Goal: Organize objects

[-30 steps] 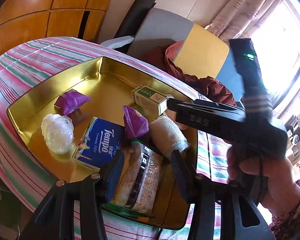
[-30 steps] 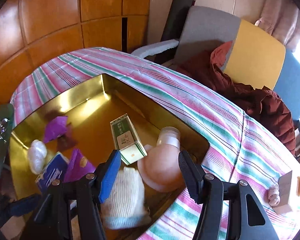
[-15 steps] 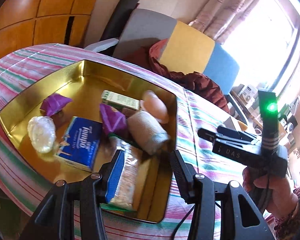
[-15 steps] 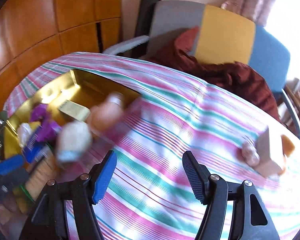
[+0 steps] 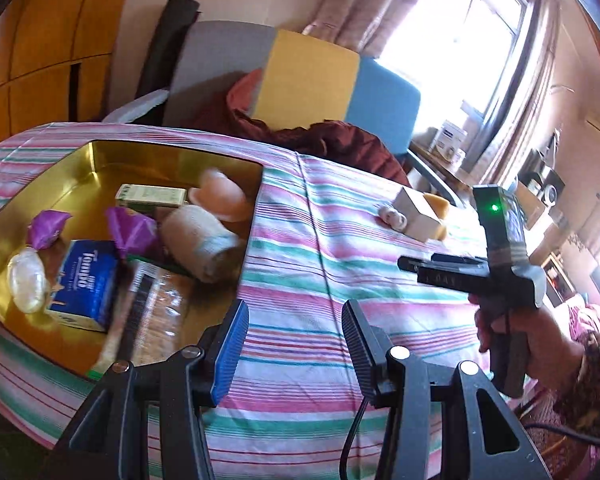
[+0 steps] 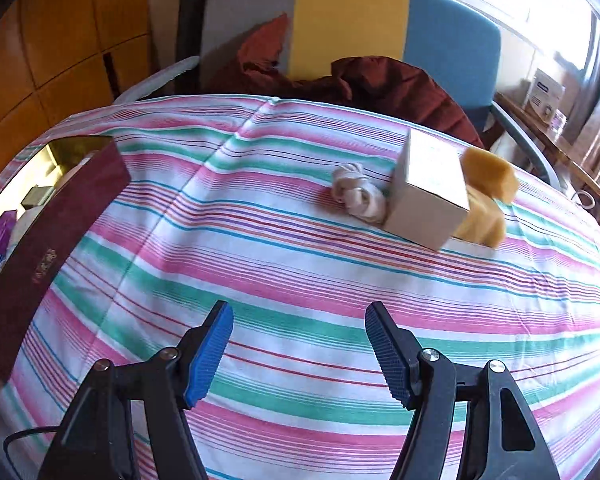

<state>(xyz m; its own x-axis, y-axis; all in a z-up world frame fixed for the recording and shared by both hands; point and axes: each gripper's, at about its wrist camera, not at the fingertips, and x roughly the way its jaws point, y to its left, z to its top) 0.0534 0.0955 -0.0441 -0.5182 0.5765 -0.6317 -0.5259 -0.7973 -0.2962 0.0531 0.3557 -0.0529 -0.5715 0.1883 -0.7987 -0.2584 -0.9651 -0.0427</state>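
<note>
A gold tin tray sits at the left on the striped cloth. It holds a green box, a peach bottle, a rolled bandage, purple packets, a Tempo tissue pack, a clear ball and a cracker pack. My left gripper is open and empty over the cloth by the tray's right edge. My right gripper is open and empty too, over bare cloth. Ahead of it lie a white cord bundle, a beige box and a yellow sponge.
An armchair with a dark red garment stands behind the table. The tray's maroon outer wall is at the left of the right wrist view. A hand holds the right gripper at the table's right side.
The right gripper swung from above the tray out to the right over the cloth, leaving the rolled bandage in the tray. The left gripper slid right, off the cracker pack.
</note>
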